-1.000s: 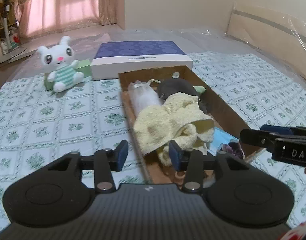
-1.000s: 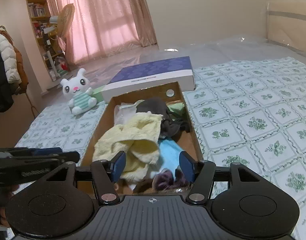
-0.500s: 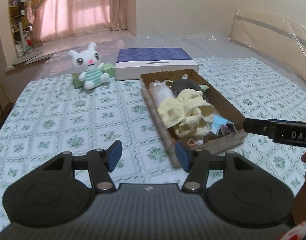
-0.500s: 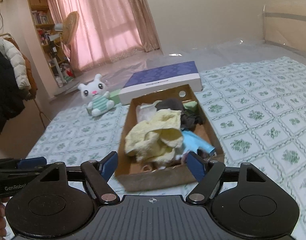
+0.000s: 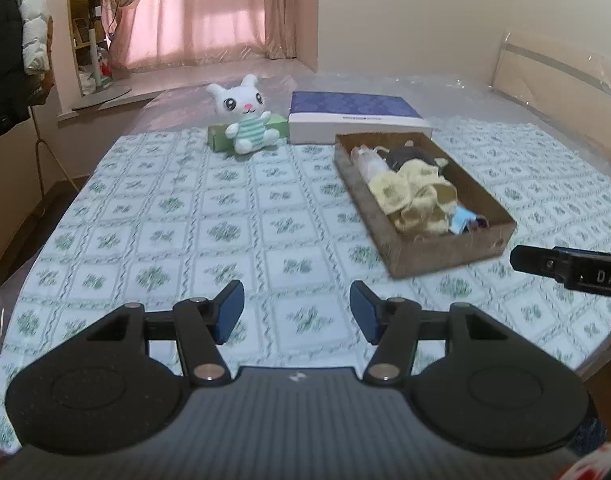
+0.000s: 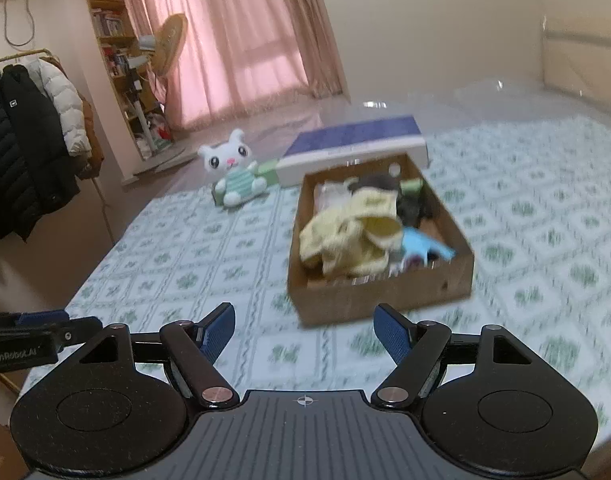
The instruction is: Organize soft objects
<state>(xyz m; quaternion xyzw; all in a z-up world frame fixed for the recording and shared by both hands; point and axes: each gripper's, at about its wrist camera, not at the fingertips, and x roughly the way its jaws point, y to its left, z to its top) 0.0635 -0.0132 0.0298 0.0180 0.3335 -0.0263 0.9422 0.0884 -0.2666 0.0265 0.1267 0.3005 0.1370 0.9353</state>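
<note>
A brown cardboard box [image 5: 437,254] [image 6: 385,300] lies on the patterned bed cover. In it are a yellow towel [image 5: 415,198] [image 6: 351,236], a dark cloth [image 5: 407,157] [image 6: 409,204], a clear plastic bag [image 5: 369,162] and a light blue item [image 6: 423,246]. My left gripper [image 5: 296,310] stands open over bare cover, well short of the box and to its left. My right gripper [image 6: 303,330] is open too, just in front of the box's near wall. Neither holds anything. A white plush rabbit [image 5: 245,120] [image 6: 235,174] sits at the far end.
A flat purple-and-white box [image 5: 355,122] [image 6: 353,146] lies behind the cardboard box, with a small green box [image 5: 219,138] under the rabbit. Clear plastic sheeting covers the far bed. Coats hang on a rack [image 6: 25,140] at left. The bed's edge runs along the left side.
Both grippers have pulled back from the cardboard box and risen, so the box looks smaller and farther. Both sets of jaws have spread wider. The yellow towel stays in the box.
</note>
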